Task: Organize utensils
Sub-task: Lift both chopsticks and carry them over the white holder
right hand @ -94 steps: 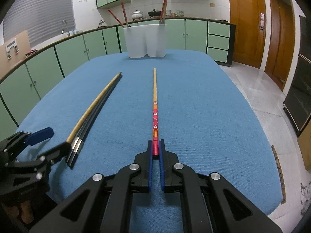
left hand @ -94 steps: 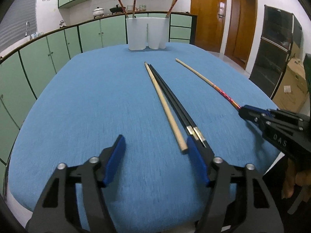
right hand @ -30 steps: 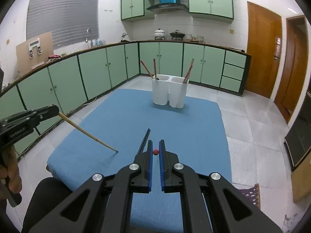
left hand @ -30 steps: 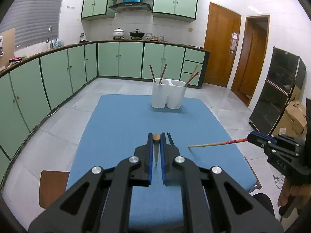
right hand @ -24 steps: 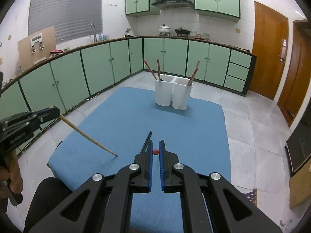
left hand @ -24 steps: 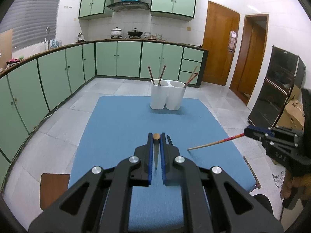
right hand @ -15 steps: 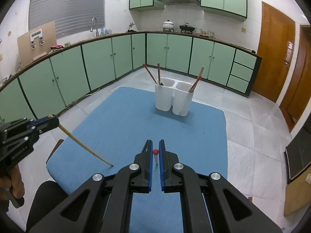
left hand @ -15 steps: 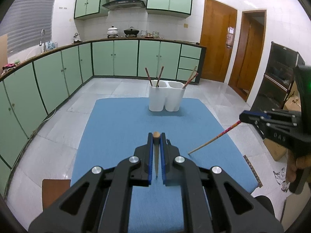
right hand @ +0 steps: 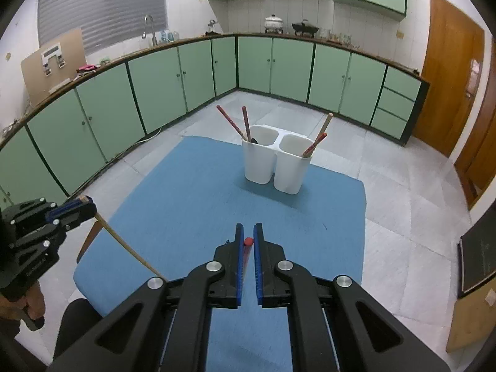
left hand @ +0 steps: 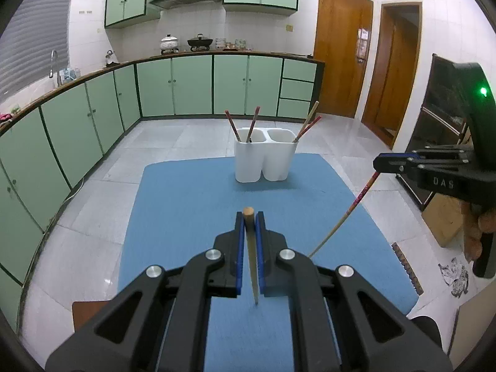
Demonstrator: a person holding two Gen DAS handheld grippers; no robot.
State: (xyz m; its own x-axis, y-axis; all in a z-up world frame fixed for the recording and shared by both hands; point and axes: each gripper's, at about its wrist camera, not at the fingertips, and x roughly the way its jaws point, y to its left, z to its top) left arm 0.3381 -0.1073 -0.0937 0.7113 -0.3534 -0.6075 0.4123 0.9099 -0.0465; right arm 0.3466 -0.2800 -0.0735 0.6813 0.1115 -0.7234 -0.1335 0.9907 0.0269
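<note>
My left gripper (left hand: 249, 217) is shut on a plain wooden chopstick (left hand: 251, 254) that hangs tip-down, high above the blue table (left hand: 192, 217). It also shows in the right wrist view (right hand: 124, 245), held by the left gripper (right hand: 83, 206). My right gripper (right hand: 248, 232) is shut on a red-topped chopstick (right hand: 247, 249); in the left wrist view that gripper (left hand: 379, 164) holds the chopstick (left hand: 344, 217) slanting down. A white two-compartment holder (left hand: 263, 161) stands at the table's far end with chopsticks in both cups; it also shows in the right wrist view (right hand: 276, 167).
Green cabinets (left hand: 192, 86) run along the back and left walls. Wooden doors (left hand: 341, 52) stand at the right. A black cabinet and a cardboard box (left hand: 446, 220) stand on the floor at the right. A brown stool (left hand: 86, 313) is by the table's near left corner.
Both grippers rose higher with their chopsticks. The chopsticks now hang steeper, tips down. The holder appears a little nearer in both views.
</note>
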